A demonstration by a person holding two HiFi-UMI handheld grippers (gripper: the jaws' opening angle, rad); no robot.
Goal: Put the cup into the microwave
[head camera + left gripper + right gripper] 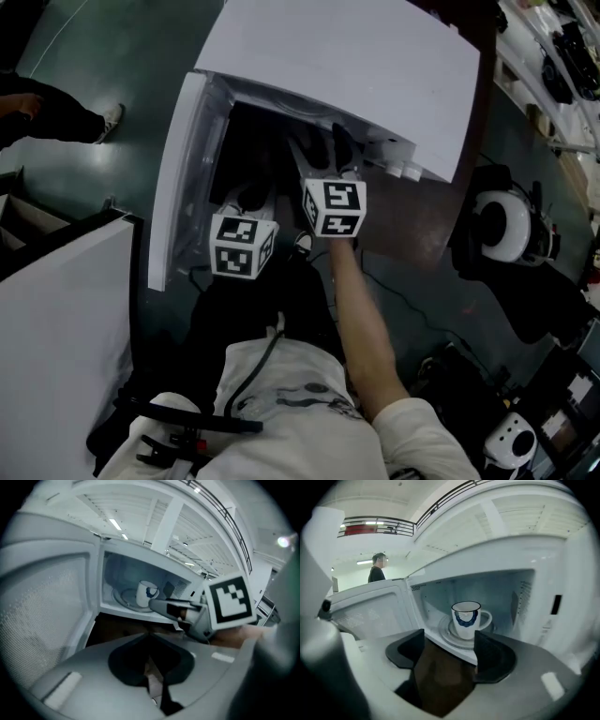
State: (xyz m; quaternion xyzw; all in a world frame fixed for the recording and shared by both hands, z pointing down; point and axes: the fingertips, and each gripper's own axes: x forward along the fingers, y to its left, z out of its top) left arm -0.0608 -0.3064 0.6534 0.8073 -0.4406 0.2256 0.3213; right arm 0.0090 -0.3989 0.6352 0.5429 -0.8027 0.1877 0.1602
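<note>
Microwave [347, 56] sits on a dark brown table [417, 220], upper centre of the head view, with its door [173, 178] swung open to the frame's left. The cup [466, 619] is inside the cavity, upright on the round turntable [449, 638]; it is white with a blue mark on its side, handle toward frame right in the right gripper view. Right gripper [449, 641]: jaws wide apart, nothing between the pads, held just outside the cavity mouth with the cup seen beyond the gap, not touching it. Left gripper [151, 654]: jaws drawn narrow, tips together, holding nothing, sitting lower and to the left of the right one, pointing at the open cavity. In the left gripper view the cup shows centre frame, just left of the right gripper's tips. A person [377, 569] stands far back, upper left of the right gripper view.
</note>
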